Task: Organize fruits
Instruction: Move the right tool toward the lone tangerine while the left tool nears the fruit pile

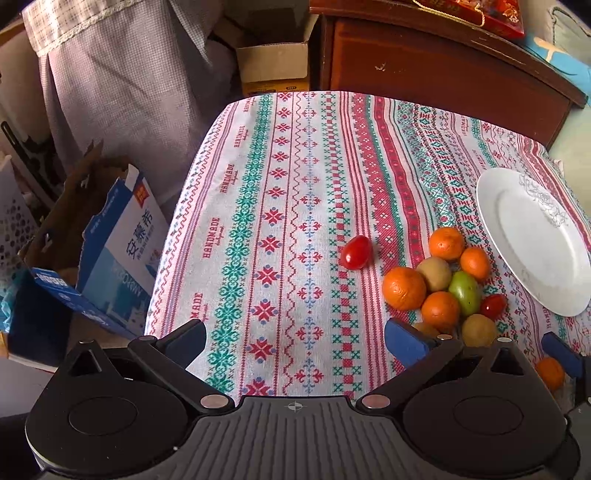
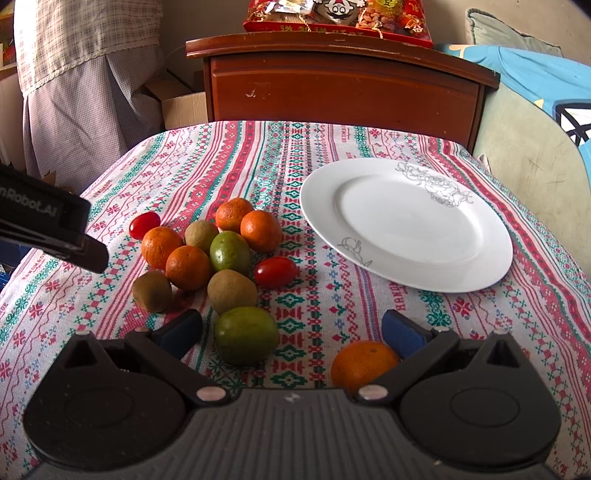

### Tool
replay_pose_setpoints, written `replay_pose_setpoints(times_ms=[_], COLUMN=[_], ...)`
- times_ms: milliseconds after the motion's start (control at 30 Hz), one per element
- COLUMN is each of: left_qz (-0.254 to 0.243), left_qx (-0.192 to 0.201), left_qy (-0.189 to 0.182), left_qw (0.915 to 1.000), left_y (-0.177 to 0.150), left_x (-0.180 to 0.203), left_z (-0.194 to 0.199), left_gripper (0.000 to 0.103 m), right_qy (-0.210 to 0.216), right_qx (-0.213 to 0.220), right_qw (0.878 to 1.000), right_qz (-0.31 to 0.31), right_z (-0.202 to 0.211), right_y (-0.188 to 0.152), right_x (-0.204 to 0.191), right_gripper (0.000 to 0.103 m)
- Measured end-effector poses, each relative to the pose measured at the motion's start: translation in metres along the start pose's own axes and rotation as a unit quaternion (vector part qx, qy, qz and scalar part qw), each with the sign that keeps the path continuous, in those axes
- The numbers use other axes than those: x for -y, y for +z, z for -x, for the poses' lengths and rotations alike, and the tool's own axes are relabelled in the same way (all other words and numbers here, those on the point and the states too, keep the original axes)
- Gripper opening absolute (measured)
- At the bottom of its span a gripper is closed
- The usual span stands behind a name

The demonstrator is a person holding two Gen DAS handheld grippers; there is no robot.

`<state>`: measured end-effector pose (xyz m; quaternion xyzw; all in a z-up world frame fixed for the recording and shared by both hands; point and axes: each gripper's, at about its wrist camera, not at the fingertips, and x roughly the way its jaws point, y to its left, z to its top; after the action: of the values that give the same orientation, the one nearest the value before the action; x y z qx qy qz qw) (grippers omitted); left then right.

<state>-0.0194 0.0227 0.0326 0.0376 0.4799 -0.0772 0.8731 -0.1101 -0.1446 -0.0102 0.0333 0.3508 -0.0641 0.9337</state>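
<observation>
A pile of fruit lies on the patterned tablecloth [image 2: 258, 155]: several oranges [image 2: 187, 267], kiwis [image 2: 232, 291], green fruits [image 2: 246, 335] and cherry tomatoes [image 2: 275, 272]. One orange [image 2: 364, 363] lies apart near my right gripper's right finger. A white plate [image 2: 406, 221] sits empty to the right. My right gripper [image 2: 291, 332] is open, low over the near fruit. My left gripper [image 1: 295, 338] is open and empty, left of the pile [image 1: 439, 280]; a lone tomato [image 1: 355, 252] lies ahead of it. The plate also shows in the left wrist view [image 1: 535, 240].
A wooden cabinet [image 2: 343, 88] stands behind the table with a red snack bag [image 2: 338, 16] on it. Cardboard boxes [image 1: 110, 251] sit on the floor to the left. A cushioned seat [image 2: 528, 155] is to the right. The left gripper's body [image 2: 48, 225] shows at left.
</observation>
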Motion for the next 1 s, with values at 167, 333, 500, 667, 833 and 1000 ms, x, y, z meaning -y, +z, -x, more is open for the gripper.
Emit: replay_pose_setpoints(times_ms=[167, 333, 500, 667, 833, 1000], left_qz=[0.011, 0.009, 0.002, 0.0, -0.01, -0.009], left_qx=[-0.007, -0.018, -0.023, -0.026, -0.031, -0.031], left_qy=[-0.001, 0.004, 0.011, 0.02, 0.036, 0.035], left_qw=[0.9999, 0.9998, 0.9997, 0.9995, 0.9988, 0.9989], left_y=[-0.003, -0.008, -0.009, -0.008, -0.009, -0.008], left_x=[-0.007, -0.006, -0.005, -0.006, -0.004, -0.003], left_z=[0.002, 0.002, 0.004, 0.005, 0.005, 0.008], left_gripper=[0.103, 0.103, 0.103, 0.103, 0.103, 0.103], right_qy=[0.0, -0.004, -0.007, -0.022, -0.023, -0.043], right_qx=[0.0, -0.003, -0.029, -0.098, -0.183, -0.206], right_qw=[1.0, 1.0, 1.0, 0.995, 0.983, 0.977], right_qz=[0.0, -0.002, -0.003, -0.014, -0.021, -0.021], right_z=[-0.001, -0.001, -0.005, -0.001, -0.007, 0.0], right_y=[0.0, 0.0, 0.01, 0.02, 0.037, 0.048], right_x=[0.001, 0.001, 0.0, -0.002, 0.002, 0.01], right_gripper=[0.102, 0.102, 0.102, 0.102, 0.102, 0.102])
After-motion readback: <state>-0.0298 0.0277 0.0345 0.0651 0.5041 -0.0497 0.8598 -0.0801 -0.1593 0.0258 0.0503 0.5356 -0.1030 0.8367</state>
